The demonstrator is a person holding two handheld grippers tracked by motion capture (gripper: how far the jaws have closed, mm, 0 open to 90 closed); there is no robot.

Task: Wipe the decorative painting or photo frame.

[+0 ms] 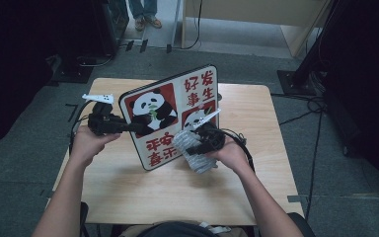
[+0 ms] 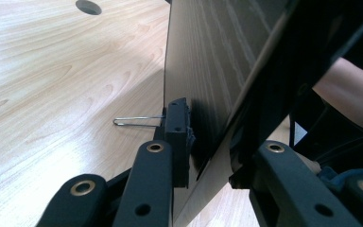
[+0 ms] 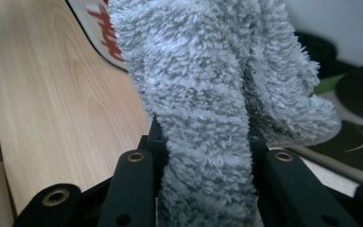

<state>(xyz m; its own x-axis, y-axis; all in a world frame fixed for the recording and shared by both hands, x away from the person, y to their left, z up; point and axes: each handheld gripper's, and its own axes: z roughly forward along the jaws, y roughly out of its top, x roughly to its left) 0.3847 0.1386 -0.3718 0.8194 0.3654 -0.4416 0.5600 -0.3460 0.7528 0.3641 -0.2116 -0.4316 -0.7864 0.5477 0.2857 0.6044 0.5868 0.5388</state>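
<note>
The left gripper (image 1: 128, 127), at centre left of the high view, has its jaws clamped on the edge of the panda board (image 1: 170, 116). This holds the board tilted up on its lower edge, printed face toward the person. The left gripper view confirms the clamp on the board's dark wood-grain back (image 2: 217, 71).

The right gripper (image 3: 203, 156) has its jaws closed on a grey fluffy cloth (image 3: 208, 94). In the high view the cloth (image 1: 192, 150) lies against the lower right of the board face, a position that suits wiping.

The board rests on a light wooden table (image 1: 177, 192) at frame centre. A thin wire clip (image 2: 137, 121) lies on the tabletop behind the board. Grey floor (image 1: 24, 123) surrounds the table, with dark stands and cables at the frame sides. A standing person's shoes (image 1: 146, 21) appear at the top edge.
</note>
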